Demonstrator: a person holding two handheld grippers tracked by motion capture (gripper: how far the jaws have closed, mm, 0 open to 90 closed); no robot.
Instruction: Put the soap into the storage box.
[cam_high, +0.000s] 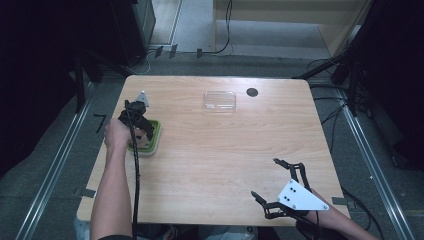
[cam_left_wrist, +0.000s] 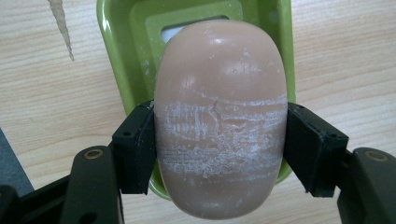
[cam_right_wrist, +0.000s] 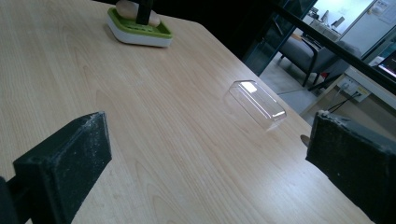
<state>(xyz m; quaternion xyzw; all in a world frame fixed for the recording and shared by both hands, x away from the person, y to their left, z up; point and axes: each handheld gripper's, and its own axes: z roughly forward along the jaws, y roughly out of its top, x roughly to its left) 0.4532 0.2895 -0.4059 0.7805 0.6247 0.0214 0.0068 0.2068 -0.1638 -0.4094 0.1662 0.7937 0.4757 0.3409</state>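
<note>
The left tool (cam_left_wrist: 219, 154) was clamped on a tan oval bar of soap (cam_left_wrist: 219, 121), its two black jaws pressing the bar's flanks at mid-frame of the left gripper view. The soap's surface bore a whitish, scuffed band between the jaws. Behind the bar, toward the top of that frame, lay a green soap dish (cam_left_wrist: 116, 56) with a raised inner rim; whether the soap rested on the dish or hung just above it could not be told. In the high view this left tool (cam_high: 145, 131) sat at the left middle of the frame, over the green dish (cam_high: 156, 137) near the left edge of the wooden counter (cam_high: 220, 160), with the person's left hand (cam_high: 116, 136) behind it and a black cable trailing down along the forearm.

The right tool (cam_high: 264, 177) hovered at the lower right of the high view, jaws spread wide and holding nothing, a white three-cornered plate on top. In the right gripper view its two black pads (cam_right_wrist: 70, 163) stood far apart at the bottom corners, with bare counter (cam_right_wrist: 163, 140) between them. Farther off, right of centre, lay a clear plastic lid (cam_right_wrist: 256, 103), and the soap dish (cam_right_wrist: 137, 30) sat at the upper left. In the high view the clear lid (cam_high: 220, 100) lay at upper centre, a small dark disc (cam_high: 252, 92) just beside it.
</note>
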